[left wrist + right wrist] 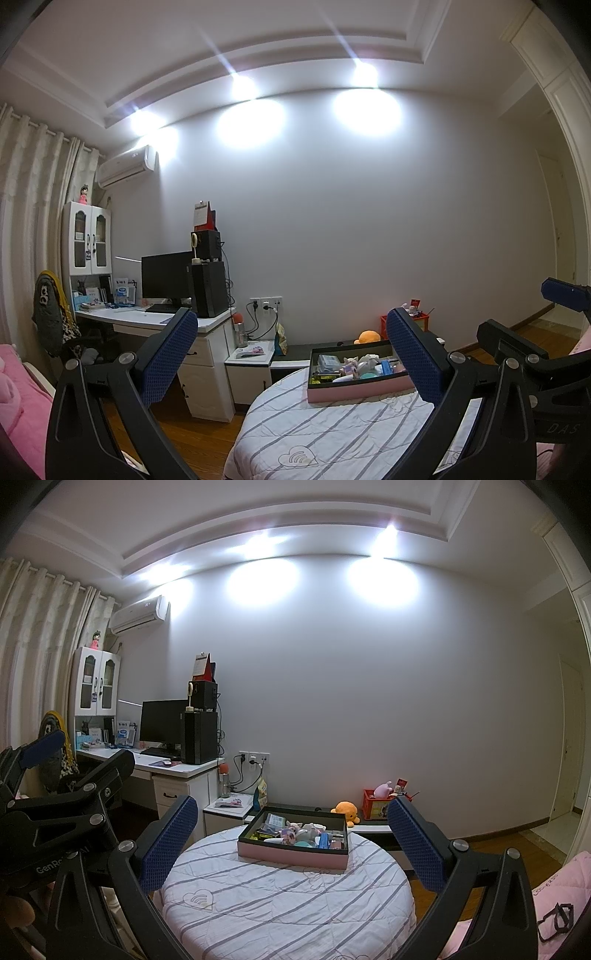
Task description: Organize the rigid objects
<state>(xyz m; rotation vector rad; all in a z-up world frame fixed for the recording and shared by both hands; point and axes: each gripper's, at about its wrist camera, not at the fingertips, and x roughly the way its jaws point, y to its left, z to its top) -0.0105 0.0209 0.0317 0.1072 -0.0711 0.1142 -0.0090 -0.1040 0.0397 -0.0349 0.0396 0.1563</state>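
A shallow pink box with a dark inside (291, 856) (362, 392) sits at the far side of a round table under a striped white quilt (288, 904) (332, 435). It holds several small toys and items, among them a pale figurine (291, 834) (352, 365) and a blue piece (324, 839). My left gripper (291, 347) is open and empty, held well short of the box. My right gripper (291, 827) is open and empty too, above the table's near half. Each gripper shows at the edge of the other's view.
A white desk (177, 768) with a monitor, black speakers and a hutch stands at the left, a chair beside it. A low white cabinet (225, 810) and a dark bench with an orange plush (345, 808) and red crate (375, 805) lie behind the table. Pink bedding (22, 398) borders both sides.
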